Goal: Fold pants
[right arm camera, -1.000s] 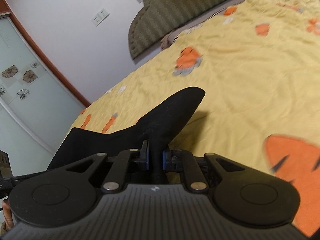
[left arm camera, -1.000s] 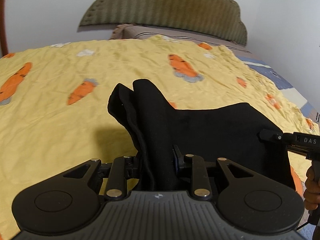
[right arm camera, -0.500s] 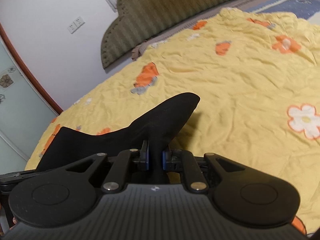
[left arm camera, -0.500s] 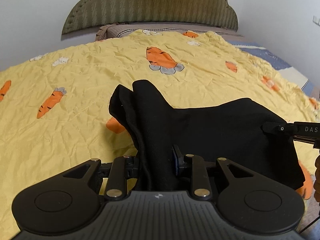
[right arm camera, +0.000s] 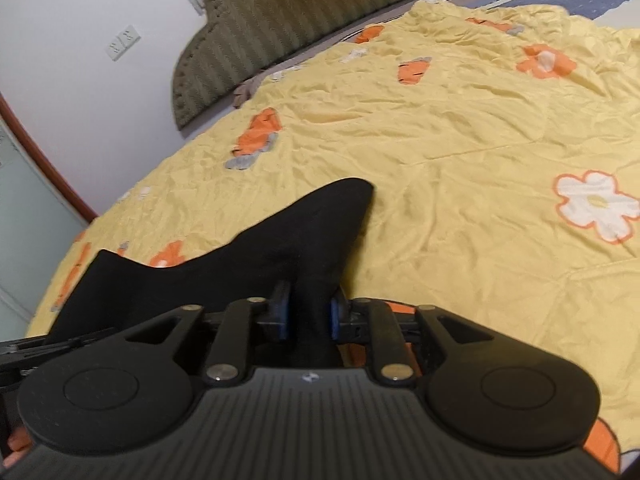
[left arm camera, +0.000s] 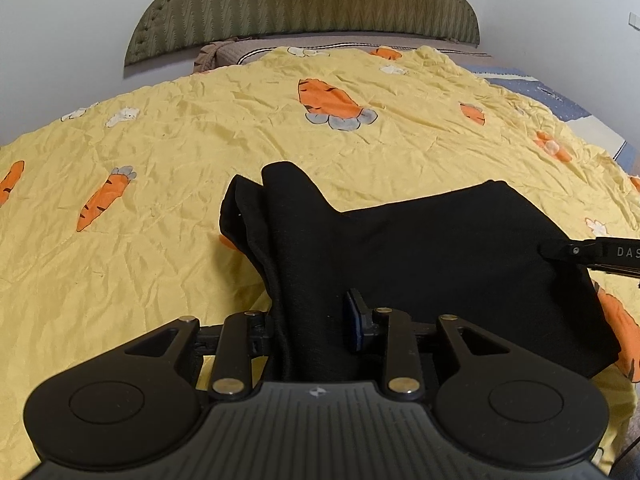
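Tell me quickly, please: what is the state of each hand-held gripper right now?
Left hand-held gripper: closed on the black pants.
Right hand-held gripper: closed on the same black pants, at another edge.

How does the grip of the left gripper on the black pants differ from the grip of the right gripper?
The left gripper holds a thick, bunched fold of the black pants; the right gripper pinches a thinner corner. One blue pad shows on the left, both on the right. Both are shut on the pants above the yellow bedspread.
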A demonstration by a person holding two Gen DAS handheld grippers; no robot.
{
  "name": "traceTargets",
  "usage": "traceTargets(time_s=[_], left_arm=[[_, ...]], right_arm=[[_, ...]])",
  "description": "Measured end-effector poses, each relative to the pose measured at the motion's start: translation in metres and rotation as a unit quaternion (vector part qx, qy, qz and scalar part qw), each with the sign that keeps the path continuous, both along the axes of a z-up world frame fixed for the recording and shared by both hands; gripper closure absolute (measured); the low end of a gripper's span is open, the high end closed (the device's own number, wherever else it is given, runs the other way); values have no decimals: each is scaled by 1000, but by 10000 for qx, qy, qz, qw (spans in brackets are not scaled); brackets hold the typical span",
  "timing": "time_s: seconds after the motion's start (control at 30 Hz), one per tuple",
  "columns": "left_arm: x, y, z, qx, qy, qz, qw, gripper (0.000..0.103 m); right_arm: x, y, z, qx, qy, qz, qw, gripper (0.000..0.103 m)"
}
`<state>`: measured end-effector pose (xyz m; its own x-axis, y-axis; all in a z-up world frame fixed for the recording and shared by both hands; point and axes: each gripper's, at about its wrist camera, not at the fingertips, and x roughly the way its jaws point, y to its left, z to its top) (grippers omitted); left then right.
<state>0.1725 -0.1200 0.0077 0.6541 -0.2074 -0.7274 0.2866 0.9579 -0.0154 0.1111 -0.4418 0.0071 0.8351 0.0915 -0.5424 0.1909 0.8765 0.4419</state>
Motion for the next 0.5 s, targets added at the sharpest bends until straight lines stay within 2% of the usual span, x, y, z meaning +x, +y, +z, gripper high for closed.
traceTargets(time_s=[0.2,0.3,0.37,0.5], left_arm=[[-1,1,-3,90,-30,31,10000,68],[-2,1,-4,182,-94,36,9998,65],[-3,2,-5,195,-113,49,9997,63],[-8,7,-4,371,-244,178,9989,51]], right_arm=[[-11,3,7,-577,-1,-289,9979,75],[-21,16,18,-1141,-106,-370,9927,74],[-27,29,26,-1474,-218,-305,9884,70],[-38,68,32,-2114,-340,80,9768,63]])
